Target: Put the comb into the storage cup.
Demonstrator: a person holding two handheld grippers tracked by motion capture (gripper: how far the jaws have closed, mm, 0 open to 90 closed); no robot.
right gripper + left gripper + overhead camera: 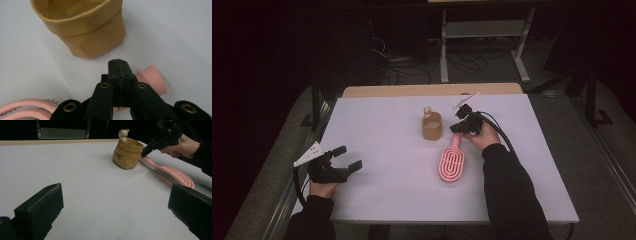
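A pink vented hairbrush [452, 164] lies on the white table, its handle pointing toward a tan pouch-shaped cup [432, 127] with a small bear figure [427, 111] at its rim. My right gripper [457, 128] points down at the handle end, beside the cup. In the right gripper view its jaws [117, 62] are pressed together, with the pink handle [152, 78] lying under them and the cup [85, 32] just beyond. I cannot tell if the handle is pinched. My left gripper [348, 157] rests open at the table's front left, nothing between its jaws [115, 205].
The left gripper view shows the cup [126, 155], the brush [175, 173] and the right gripper [144, 153] far across bare white tabletop [82, 170]. Past the table's far wooden edge [432, 90] are dark floor, cables and a metal frame [484, 30].
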